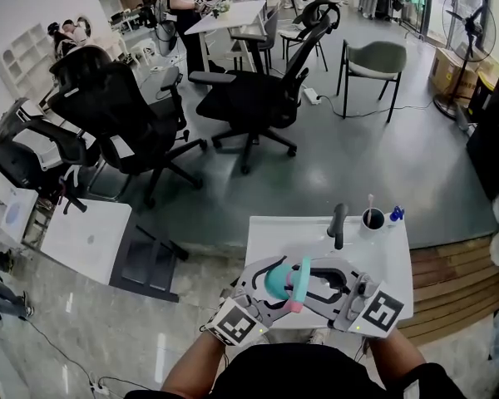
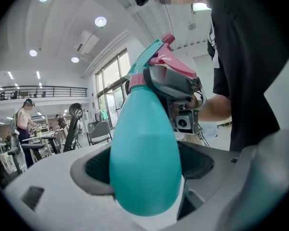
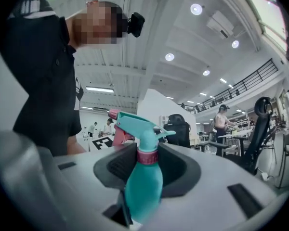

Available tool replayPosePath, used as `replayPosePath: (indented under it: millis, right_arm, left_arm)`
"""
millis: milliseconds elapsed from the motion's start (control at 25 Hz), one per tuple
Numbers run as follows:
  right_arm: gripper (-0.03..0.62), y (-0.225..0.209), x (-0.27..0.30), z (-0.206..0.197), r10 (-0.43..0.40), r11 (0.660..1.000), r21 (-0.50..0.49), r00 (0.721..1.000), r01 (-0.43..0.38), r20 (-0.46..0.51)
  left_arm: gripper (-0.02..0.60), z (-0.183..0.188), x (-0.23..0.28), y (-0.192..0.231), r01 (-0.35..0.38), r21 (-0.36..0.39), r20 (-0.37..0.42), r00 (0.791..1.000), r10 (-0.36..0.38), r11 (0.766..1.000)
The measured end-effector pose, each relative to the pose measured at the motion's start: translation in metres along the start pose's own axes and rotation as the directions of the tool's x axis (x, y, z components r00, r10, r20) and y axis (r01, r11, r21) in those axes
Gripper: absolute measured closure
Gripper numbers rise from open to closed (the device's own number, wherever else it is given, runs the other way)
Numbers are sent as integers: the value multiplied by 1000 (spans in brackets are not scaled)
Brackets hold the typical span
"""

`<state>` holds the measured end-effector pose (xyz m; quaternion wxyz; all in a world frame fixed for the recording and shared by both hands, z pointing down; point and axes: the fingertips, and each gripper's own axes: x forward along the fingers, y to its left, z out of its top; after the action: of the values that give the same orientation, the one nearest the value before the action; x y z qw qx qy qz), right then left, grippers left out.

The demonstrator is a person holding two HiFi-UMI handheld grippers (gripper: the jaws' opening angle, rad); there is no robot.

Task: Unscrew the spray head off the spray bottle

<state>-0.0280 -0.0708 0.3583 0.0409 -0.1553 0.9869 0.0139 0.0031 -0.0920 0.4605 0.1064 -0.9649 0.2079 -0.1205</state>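
**Spray bottle held between both grippers, head not yet off**

The teal spray bottle (image 1: 275,279) hangs in the air between the two grippers, above the near edge of a small white table (image 1: 391,260). Its spray head (image 3: 137,125) is on the bottle, joined by a pink collar (image 3: 147,156), with a pink trigger (image 3: 119,134) on the far side.

The left gripper (image 2: 144,165) is clamped on the bottle's rounded body. In its own view the teal body fills the gap between the two pads and presses against both. The neck and spray head stand out beyond the fingertips.

The right gripper (image 3: 148,168) grips the top end. In its own view the pink collar sits squarely between the dark pads, touching each. The spray head rises just past the fingertips, and the body runs back toward the base of the jaws. The left gripper view shows the same grey jaws wrapped around the head.

In the head view the two grippers face each other, fingertips nearly meeting around the bottle. Beyond them on the table stand a dark cup (image 1: 373,219) holding small items and a black upright handle (image 1: 338,225). Black office chairs (image 1: 254,98) stand well past the table on the grey floor.
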Motion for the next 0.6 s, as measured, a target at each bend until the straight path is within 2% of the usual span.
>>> replayPosePath:
  millis: [200, 360, 440, 600]
  right_arm:
    - [453, 6, -3, -4, 46, 999, -18, 999, -46, -8]
    - [454, 18, -8, -7, 163, 986, -41, 986, -164, -46]
    - [454, 26, -11, -10, 238, 968, -57, 967, -243, -87]
    - [454, 42, -17, -12, 359, 928, -60, 924, -369, -132]
  left_arm:
    - [175, -11, -1, -6, 34, 22, -19, 999, -34, 999]
    - [175, -3, -4, -21, 158, 8, 9, 987, -158, 987]
    - [175, 6, -7, -32, 242, -9, 33, 970, -242, 970]
    - [175, 16, -14, -52, 396, -7, 77, 916, -394, 918]
